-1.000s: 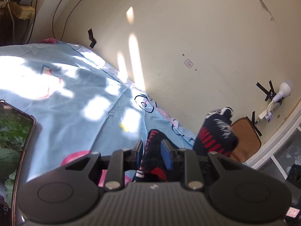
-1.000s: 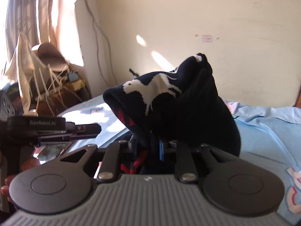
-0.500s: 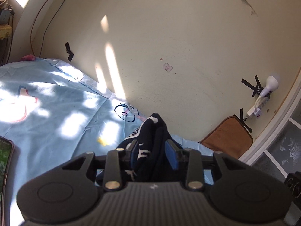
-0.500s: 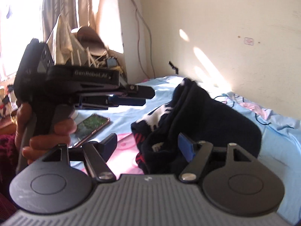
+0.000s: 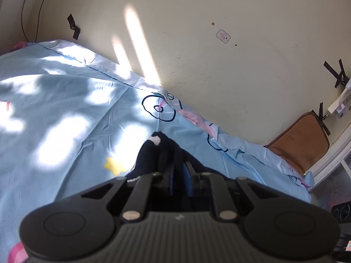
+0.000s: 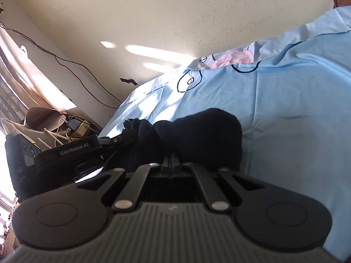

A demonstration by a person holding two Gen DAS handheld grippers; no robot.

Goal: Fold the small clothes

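At the bottom centre of the left wrist view, the left gripper [image 5: 178, 173] is seen with its jaws narrowed onto a dark knitted garment [image 5: 160, 151], which is bunched just above the fingers on the light blue bedsheet [image 5: 65, 114]. In the right wrist view, the right gripper [image 6: 171, 164] is pinched tight on the same garment [image 6: 204, 135] at mid-frame, with the left gripper [image 6: 122, 139] gripping its other end at centre left. Beyond, a cream wall [image 5: 219, 65] is seen, and a brown cushion [image 5: 300, 140] at far right
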